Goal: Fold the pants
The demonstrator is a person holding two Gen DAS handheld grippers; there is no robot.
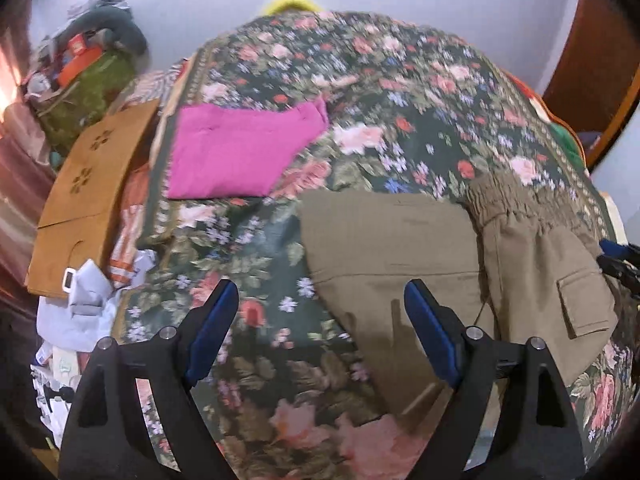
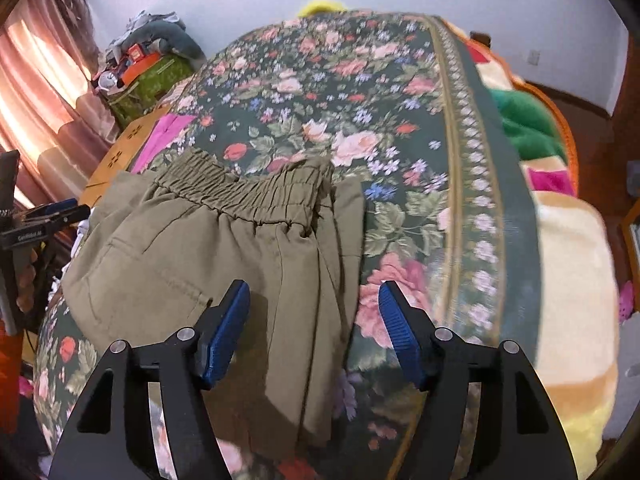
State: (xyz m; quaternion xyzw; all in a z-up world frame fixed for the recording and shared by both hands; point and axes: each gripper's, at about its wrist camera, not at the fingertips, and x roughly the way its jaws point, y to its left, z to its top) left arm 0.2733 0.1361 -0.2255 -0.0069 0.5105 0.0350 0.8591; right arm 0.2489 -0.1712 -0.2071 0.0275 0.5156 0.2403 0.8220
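Olive pants (image 2: 224, 256) lie partly folded on the floral bedspread (image 2: 320, 92), elastic waistband (image 2: 248, 192) on the far side, flap pocket (image 1: 580, 300) toward the right edge of the left wrist view.

Near:
- left gripper (image 1: 320, 304) spread wide, nothing between the blue pads (image 1: 212, 328). Left finger over bare bedspread, right finger over the folded leg panel (image 1: 384, 240). Can't tell if it touches the cloth.
- right gripper (image 2: 314, 304) released, jaws apart, pads not pressing on anything. It straddles the pants' right edge: left finger over fabric, right finger over bedspread. A fold of cloth runs up between the fingers.
- Each gripper shows at the edge of the other's view.

Mid:
- magenta folded garment (image 1: 240, 152) on the bedspread, beyond the pants and to the left, well apart from them.
- brown cardboard panel (image 1: 96, 192) with flower cutouts just beside the bed's left edge; pale cloth and paper clutter (image 1: 88, 300) below it.

Far:
- green bag (image 2: 148, 80) piled with clothes and an orange box at the bed's far left corner.
- pink curtain (image 2: 44, 92) on the left.
- multicolour fleece blanket (image 2: 560, 240) along the bed's right side.
- yellow item (image 2: 320, 6) peeks over the far edge; too little visible to tell what.
- Plain pale wall behind.

Nothing sits on top of the pants.
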